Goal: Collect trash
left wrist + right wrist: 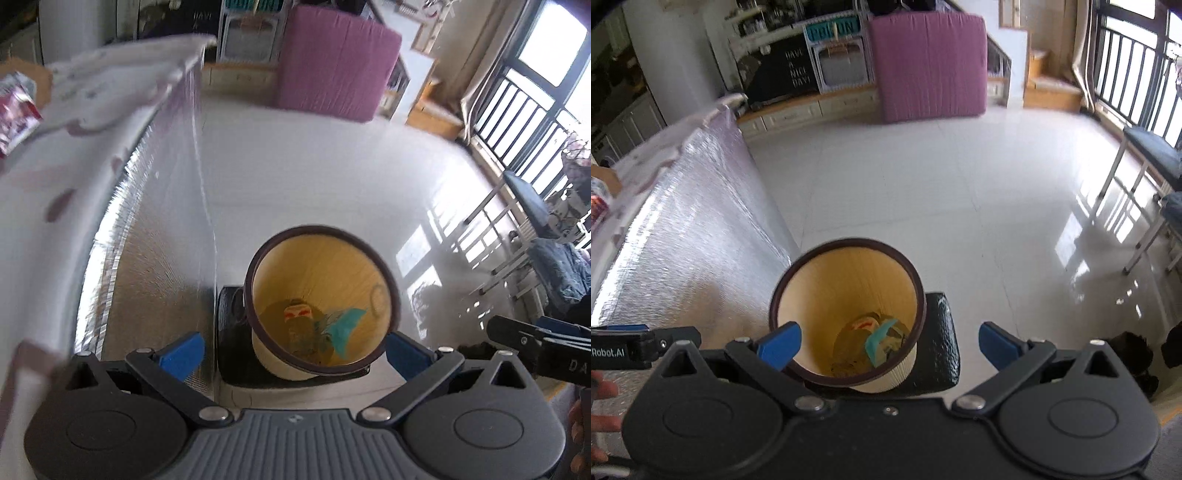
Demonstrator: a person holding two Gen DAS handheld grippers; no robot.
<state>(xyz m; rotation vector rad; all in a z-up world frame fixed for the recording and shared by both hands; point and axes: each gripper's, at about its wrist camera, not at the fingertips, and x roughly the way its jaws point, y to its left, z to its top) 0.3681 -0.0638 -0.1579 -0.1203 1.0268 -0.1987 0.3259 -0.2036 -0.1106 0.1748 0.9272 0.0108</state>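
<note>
A tan waste bin with a dark rim [384,280] stands on a black stool, below both grippers; it also shows in the right wrist view [849,245]. Inside lie trash pieces, among them a teal wrapper [345,326] [877,341] and a red-and-white wrapper [297,314]. My left gripper [293,350] is open and empty above the bin. My right gripper [886,345] is open and empty above the bin. A red snack packet [14,114] lies on the table at the far left.
A table with a white patterned cloth [55,177] and a silver foil drape [683,229] stands to the left. A pink mattress [927,62] leans at the back. White tiled floor [960,184] surrounds the bin. Chairs [1152,155] stand by the window at right.
</note>
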